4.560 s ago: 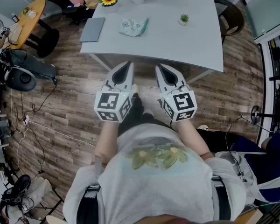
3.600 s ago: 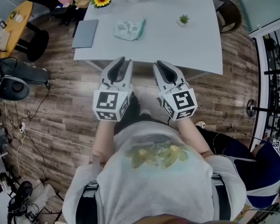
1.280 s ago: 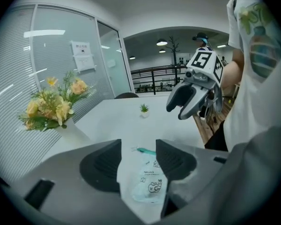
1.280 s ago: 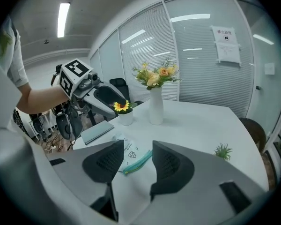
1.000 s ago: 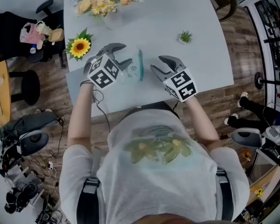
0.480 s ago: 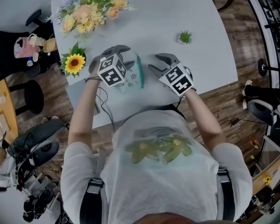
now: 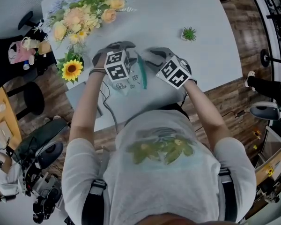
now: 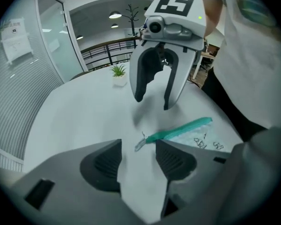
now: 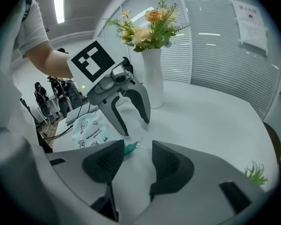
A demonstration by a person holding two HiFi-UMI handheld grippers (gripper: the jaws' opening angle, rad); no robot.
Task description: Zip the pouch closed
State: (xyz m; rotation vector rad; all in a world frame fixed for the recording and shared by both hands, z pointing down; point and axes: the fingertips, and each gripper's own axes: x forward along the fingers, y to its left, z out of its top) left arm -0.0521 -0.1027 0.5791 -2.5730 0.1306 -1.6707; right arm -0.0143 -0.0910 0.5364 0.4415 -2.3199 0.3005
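Jaws of the left gripper [image 8: 137, 159] are standing spread with only bare tabletop between them. Those of the right gripper [image 9: 132, 165] are gaping likewise, clasping nothing. Each gripper view is showing what the head view is hiding under the marker cubes: the metal pull [image 8: 139, 144] at the end of the teal zipper [image 8: 179, 129] is lying flat just beyond both gaps. The opposite gripper is pointing tips-down on the pull's far side. The printed pouch [image 7: 132, 82] is resting flat on the white table [image 7: 201, 13], between the two grippers. Half a second ago the right gripper was sitting farther from the pouch; now it is closing in beside the zipper, while the left one is crowding the pouch's other edge. Beyond the pouch a vase of flowers [image 9: 154, 81] is standing. In the head view a sunflower [image 7: 71, 70] and a grey laptop [image 7: 79, 97] are lying left of the pouch, and a small potted plant [image 7: 189, 33] is sitting to its right. Wood flooring [image 7: 243, 93] is surrounding the table.
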